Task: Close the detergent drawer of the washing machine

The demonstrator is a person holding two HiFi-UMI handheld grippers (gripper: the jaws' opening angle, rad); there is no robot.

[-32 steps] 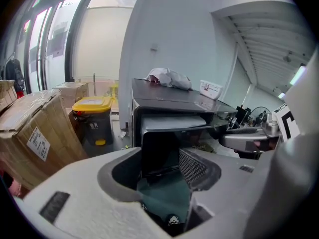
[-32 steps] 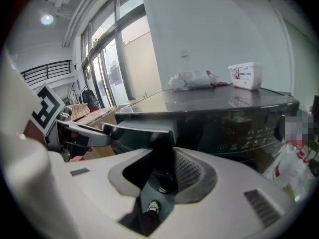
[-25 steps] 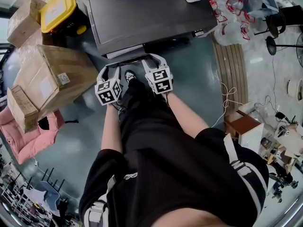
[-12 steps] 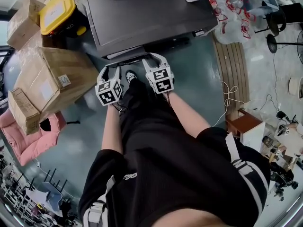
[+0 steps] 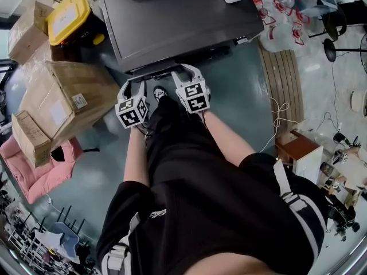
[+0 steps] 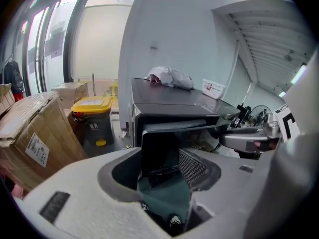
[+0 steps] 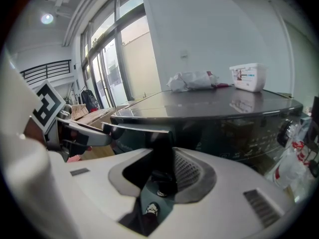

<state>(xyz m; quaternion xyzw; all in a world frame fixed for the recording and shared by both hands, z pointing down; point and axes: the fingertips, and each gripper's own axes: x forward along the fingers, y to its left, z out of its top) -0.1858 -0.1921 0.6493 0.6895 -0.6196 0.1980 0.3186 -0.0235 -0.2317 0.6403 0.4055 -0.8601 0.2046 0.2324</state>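
Left gripper (image 6: 159,167): jaws wide, nothing clamped, drawer (image 6: 159,141) front just ahead, framed between them. Right gripper (image 7: 160,176): jaws about half apart, drawer's end edge in gap, no clamp seen. Change over last second: almost none. Both grippers at same spot, drawer still sticks out of washing machine (image 6: 172,99) upper front. My read: push not begun, drawer not yet closed. Rag (image 6: 169,77) on lid, unmoved.
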